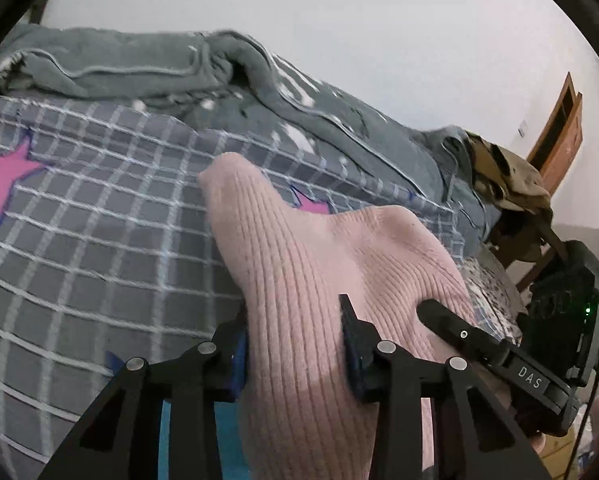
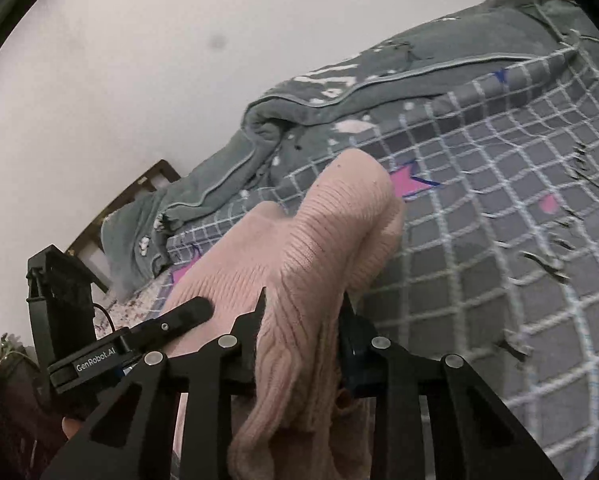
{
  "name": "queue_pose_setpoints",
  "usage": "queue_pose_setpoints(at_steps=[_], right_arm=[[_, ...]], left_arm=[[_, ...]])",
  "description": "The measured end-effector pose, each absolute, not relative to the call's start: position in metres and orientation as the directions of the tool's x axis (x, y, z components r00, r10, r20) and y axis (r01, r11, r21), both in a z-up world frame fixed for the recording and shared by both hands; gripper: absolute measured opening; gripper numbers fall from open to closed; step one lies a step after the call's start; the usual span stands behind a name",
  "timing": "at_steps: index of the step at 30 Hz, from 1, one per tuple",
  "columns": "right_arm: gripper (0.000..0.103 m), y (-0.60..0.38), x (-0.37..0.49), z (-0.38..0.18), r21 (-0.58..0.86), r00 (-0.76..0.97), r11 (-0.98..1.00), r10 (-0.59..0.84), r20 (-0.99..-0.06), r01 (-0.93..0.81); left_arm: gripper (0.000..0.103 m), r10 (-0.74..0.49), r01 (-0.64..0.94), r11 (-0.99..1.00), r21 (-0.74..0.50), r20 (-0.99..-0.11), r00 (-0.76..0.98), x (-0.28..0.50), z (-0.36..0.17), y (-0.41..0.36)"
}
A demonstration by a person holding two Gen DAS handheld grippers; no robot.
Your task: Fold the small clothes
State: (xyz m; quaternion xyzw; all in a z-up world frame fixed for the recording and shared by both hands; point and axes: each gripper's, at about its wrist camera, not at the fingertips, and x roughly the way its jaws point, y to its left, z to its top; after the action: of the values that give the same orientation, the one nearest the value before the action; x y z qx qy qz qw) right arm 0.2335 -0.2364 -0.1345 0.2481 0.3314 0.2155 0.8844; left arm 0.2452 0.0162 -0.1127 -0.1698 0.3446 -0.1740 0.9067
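- Between our left gripper [image 1: 293,340] fingers we pinch the near end of a pink ribbed sock [image 1: 299,264].
- Between the fingers of our right gripper [image 2: 303,320] we clamp a bunched part of the same sock [image 2: 299,248].
- From both grips its long axis runs away from us, the rounded end pointing toward the wall.
- Beneath it spreads the grey checked sheet [image 1: 91,232] with pink stars.
- Farther off, a grey blanket [image 1: 139,68] lies rumpled against the wall.
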Motion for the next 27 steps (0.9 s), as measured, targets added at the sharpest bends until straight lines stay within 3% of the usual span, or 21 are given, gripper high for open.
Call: queue_pose_setpoints(at_steps=[4, 7, 9, 12, 15, 19, 20, 21, 24, 27], right_arm=[[0.028, -0.211, 0.245, -0.137, 0.585, 0.672, 0.775, 0.568, -0.476, -0.241], [0.029, -0.189, 0.256, -0.153, 0.535, 0.614, 0.815, 0.543, -0.573, -0.222], [0.035, -0.18, 0.259, -0.164, 0.457, 0.604, 0.868, 0.472, -0.642, -0.193], [0.041, -0.184, 0.252, -0.155, 0.398, 0.633, 0.895, 0.429, -0.645, -0.201], [0.043, -0.192, 0.235, -0.136, 0.341, 0.71, 0.914, 0.388, -0.587, -0.217], [0.043, -0.192, 0.224, -0.129, 0.334, 0.722, 0.905, 0.415, -0.554, -0.263], [0.037, -0.188, 0.224, -0.131, 0.321, 0.718, 0.909, 0.409, -0.562, -0.267], [0.02, -0.182, 0.224, -0.136, 0.293, 0.713, 0.917, 0.395, -0.579, -0.27], [0.013, -0.169, 0.224, -0.149, 0.179, 0.709, 0.946, 0.322, -0.627, -0.271], [0.012, -0.185, 0.215, -0.141, 0.244, 0.729, 0.933, 0.36, -0.582, -0.266]], left_arm=[[0.037, -0.383, 0.171, 0.906, -0.387, -0.576, 0.722, 0.246, -0.112, 0.038], [0.039, -0.348, 0.136, 0.923, -0.36, -0.628, 0.696, 0.253, -0.126, 0.046], [0.044, -0.338, 0.109, 0.926, -0.363, -0.659, 0.672, 0.257, -0.14, 0.05], [0.054, -0.336, 0.106, 0.926, -0.363, -0.662, 0.67, 0.255, -0.142, 0.057], [0.063, -0.313, 0.099, 0.933, -0.346, -0.645, 0.697, 0.248, -0.135, 0.064], [0.064, -0.323, 0.107, 0.93, -0.352, -0.638, 0.699, 0.241, -0.135, 0.061], [0.064, -0.315, 0.11, 0.934, -0.339, -0.641, 0.7, 0.239, -0.135, 0.059], [0.064, -0.302, 0.112, 0.941, -0.32, -0.642, 0.704, 0.237, -0.135, 0.057], [0.065, -0.259, 0.129, 0.961, -0.245, -0.633, 0.73, 0.227, -0.133, 0.048], [0.068, -0.222, 0.154, 0.975, -0.163, -0.602, 0.767, 0.211, -0.128, 0.04]])
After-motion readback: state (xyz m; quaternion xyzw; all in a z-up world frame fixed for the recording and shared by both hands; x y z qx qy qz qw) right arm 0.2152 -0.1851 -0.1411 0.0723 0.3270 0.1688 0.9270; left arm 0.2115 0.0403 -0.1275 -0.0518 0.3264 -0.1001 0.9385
